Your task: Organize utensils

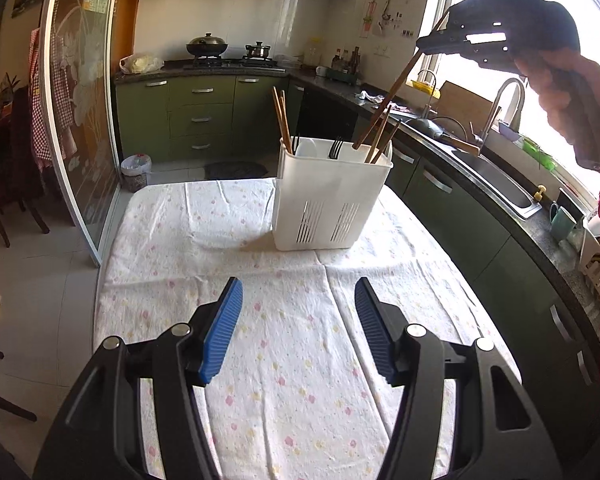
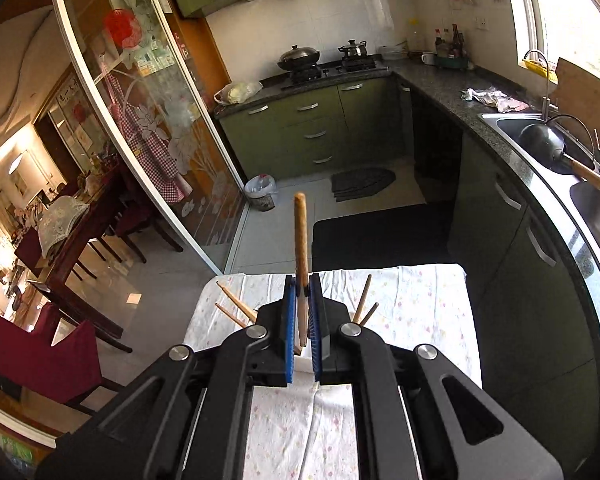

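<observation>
Working left to right. My left gripper hangs low over the near part of the counter, which is spread with a flowered cloth; its fingers stand apart with nothing between them. I judge it is parked there to keep out of the way, or ready for another pick, though no loose utensil shows on the cloth.

The white utensil holder stands upright at the far middle of the counter. Its left compartment carries a few chopsticks, its middle a dark fork, and more sticks lean in the right compartment. Sorting by kind appears to be the purpose of the dividers.

My right gripper is raised above and to the right of the holder, fingers clenched on a single chopstick. In the left wrist view that stick slants down toward the right compartment; whether its lower tip is inside the holder or only in front of it, I cannot tell. The grip near one end leaves the stick's length free, which suits guiding it into a narrow slot.
</observation>
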A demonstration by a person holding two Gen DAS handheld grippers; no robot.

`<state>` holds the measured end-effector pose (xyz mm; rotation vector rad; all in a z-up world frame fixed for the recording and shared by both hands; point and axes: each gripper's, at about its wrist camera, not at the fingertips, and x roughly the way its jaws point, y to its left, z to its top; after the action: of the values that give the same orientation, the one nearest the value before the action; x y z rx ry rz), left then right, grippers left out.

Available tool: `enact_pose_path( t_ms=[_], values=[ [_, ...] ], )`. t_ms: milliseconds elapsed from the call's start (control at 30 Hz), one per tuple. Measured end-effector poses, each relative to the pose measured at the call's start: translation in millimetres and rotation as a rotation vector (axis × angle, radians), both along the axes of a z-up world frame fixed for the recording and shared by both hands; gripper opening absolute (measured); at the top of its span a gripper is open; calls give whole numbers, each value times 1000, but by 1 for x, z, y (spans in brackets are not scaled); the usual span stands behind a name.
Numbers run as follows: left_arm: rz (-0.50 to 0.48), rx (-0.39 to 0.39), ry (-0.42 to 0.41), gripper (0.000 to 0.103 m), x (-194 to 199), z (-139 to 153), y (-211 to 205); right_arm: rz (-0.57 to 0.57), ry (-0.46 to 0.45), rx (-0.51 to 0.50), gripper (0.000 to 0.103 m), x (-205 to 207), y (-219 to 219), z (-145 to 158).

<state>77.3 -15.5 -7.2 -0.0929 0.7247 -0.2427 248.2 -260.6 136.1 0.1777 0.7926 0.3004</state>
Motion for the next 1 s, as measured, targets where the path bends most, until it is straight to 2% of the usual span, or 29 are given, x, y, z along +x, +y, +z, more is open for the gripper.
enact_pose_path(
  t_ms=[100, 200, 333, 500, 567, 600, 633, 733, 800, 867, 933, 967, 1000],
  values=[
    [24, -6, -16, 57, -7, -7, 7, -22, 1, -46, 7, 12, 5, -13],
    [52, 9, -45, 62, -15, -9, 8, -17, 34, -85, 7, 23, 13, -38],
    [80, 19, -88, 66, -28, -6, 7, -4, 77, -93, 7, 32, 20, -78],
    [99, 25, -116, 76, -41, -3, 7, 4, 114, -98, 8, 42, 28, -116],
    [91, 15, -106, 77, -42, -4, 8, 0, 125, -90, 19, 42, 31, -126],
    [91, 13, -103, 77, -43, -5, 8, -6, 123, -87, 39, 43, 29, -129],
    [90, 14, -102, 77, -43, -6, 8, -21, 110, -94, 49, 42, 28, -130],
    [91, 25, -105, 79, -45, -7, 8, -33, 42, -100, 52, 20, 26, -121],
    [81, 22, -115, 82, -47, -5, 7, -53, -42, -84, 56, -11, 19, -107],
    [74, 25, -126, 84, -48, -2, 6, -77, -156, -79, 65, -54, 12, -92],
    [71, 32, -139, 85, -49, 0, 4, -96, -271, -92, 79, -106, 7, -82],
    [70, 36, -146, 87, -50, 1, 3, -105, -322, -90, 83, -133, 5, -81],
    [67, 38, -153, 88, -51, 1, 2, -116, -366, -89, 92, -160, 2, -82]
  ],
)
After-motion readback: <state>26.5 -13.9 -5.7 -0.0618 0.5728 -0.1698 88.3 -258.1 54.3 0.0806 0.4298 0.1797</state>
